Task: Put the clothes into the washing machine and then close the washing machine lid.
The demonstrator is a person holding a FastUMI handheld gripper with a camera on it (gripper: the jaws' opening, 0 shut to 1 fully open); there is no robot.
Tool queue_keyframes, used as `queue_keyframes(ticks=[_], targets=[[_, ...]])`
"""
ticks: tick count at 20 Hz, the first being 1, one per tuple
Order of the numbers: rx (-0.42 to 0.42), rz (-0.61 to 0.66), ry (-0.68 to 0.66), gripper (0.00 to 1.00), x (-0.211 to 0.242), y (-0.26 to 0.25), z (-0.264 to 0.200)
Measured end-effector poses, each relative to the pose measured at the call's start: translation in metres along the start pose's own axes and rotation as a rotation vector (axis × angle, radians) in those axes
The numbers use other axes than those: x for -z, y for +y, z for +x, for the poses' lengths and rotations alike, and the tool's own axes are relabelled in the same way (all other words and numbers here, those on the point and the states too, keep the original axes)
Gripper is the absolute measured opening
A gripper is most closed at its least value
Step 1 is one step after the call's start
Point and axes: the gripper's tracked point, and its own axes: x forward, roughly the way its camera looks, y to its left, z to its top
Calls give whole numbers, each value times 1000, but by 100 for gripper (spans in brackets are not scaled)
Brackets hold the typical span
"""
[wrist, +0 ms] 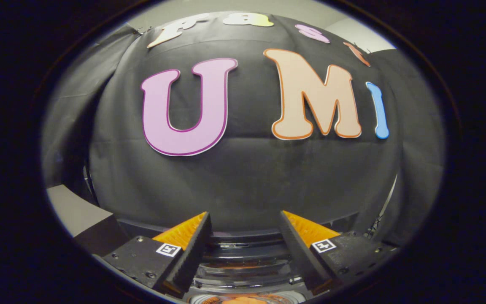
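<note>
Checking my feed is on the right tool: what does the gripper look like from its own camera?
The gripper has two wedge-shaped fingers with ribbed inner faces, set apart with nothing between them. Each sits on a black bolted block carrying a small square black-and-white marker.

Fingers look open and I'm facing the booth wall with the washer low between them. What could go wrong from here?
1. The gripper is open with nothing between its fingers, and it looks over the washing machine at the black wall; descending now means judging the opening almost blind.
2. Something orange, perhaps the clothes, sits low between the fingers under a glassy surface. If that is a shut lid, loading is blocked; I cannot tell.
</note>
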Motion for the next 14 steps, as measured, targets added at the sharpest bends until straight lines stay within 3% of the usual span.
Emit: queue_keyframes(ticks=[8,14], targets=[[-8,-3,94,97,5,8,29],[-13,-14,66,97,4,5,1]])
